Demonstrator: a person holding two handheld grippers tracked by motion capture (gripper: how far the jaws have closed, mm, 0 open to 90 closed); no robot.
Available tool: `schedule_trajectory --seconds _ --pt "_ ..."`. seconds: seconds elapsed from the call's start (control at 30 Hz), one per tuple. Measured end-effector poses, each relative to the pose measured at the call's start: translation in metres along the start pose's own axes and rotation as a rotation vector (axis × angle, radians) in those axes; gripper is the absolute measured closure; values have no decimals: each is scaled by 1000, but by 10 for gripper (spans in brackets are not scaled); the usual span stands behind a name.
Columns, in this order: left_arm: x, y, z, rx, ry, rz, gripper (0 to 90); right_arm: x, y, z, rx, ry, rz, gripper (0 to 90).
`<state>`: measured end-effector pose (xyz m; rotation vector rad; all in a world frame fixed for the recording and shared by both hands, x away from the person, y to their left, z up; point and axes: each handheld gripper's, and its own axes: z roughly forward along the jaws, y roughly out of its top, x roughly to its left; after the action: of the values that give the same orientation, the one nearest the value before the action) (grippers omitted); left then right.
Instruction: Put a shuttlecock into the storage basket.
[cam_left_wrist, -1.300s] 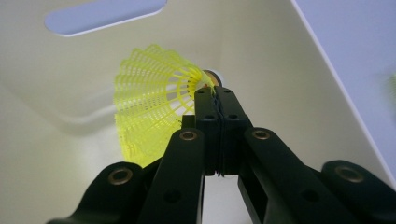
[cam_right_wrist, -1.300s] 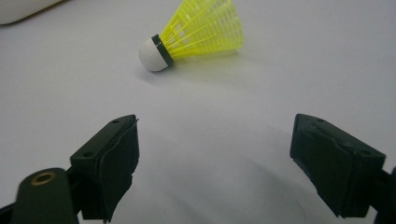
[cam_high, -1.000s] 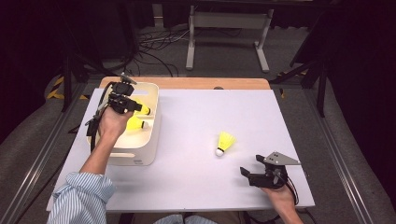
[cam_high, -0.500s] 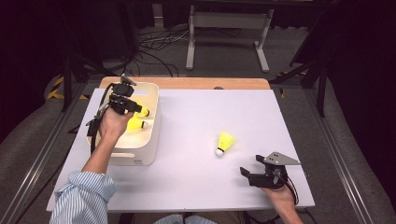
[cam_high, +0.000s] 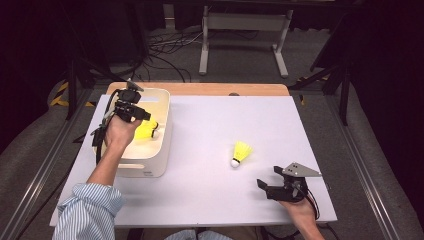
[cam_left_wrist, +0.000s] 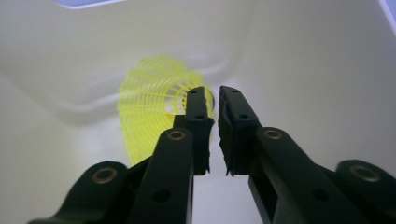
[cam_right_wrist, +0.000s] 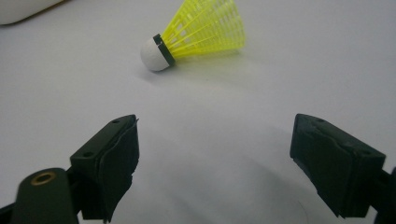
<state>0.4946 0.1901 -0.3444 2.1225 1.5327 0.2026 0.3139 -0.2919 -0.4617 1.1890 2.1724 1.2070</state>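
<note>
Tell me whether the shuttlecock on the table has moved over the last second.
No. The shuttlecock lies at the same spot on the table, same gap to the bin and to the right tongs.

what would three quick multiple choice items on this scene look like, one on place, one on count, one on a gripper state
1. Where does the shuttlecock outside the bin lie?
A. on the white table top
B. on the floor
C. on the bin's rim

2. How many yellow shuttlecocks are in sight?
A. one
B. two
C. four

3. How do the right hand-held gripper's jaws stand?
A. shut on a shuttlecock
B. shut on nothing
C. wide open

Answers:
1 A: the loose shuttlecock rests on the table, ahead of the right hand-held gripper.
2 B: that one, plus a shuttlecock in the bin inside the white bin, by the left hand-held gripper.
3 C: the right gripper view shows bare table between its spread jaws.
</note>
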Motion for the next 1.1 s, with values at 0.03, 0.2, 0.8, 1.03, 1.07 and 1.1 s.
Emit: schedule_trajectory --seconds 0.03,0.2,0.8,1.03,1.07,1.1 --pt "0 0 0 2 3 0 774 0 0 0 1 0 1 160" --pt "-1 -1 -3 10 16 5 691 0 0 0 3 -1 -1 160" --pt "-10 -6 -11 27 17 15 434 0 0 1 7 0 -4 161" --pt "-15 -7 -15 13 15 33 425 1 0 1 8 1 -8 161" --pt "-15 -7 -16 12 13 33 423 0 0 1 8 1 -9 161" --pt "-16 -7 -17 10 11 39 420 0 0 1 8 1 -7 161"
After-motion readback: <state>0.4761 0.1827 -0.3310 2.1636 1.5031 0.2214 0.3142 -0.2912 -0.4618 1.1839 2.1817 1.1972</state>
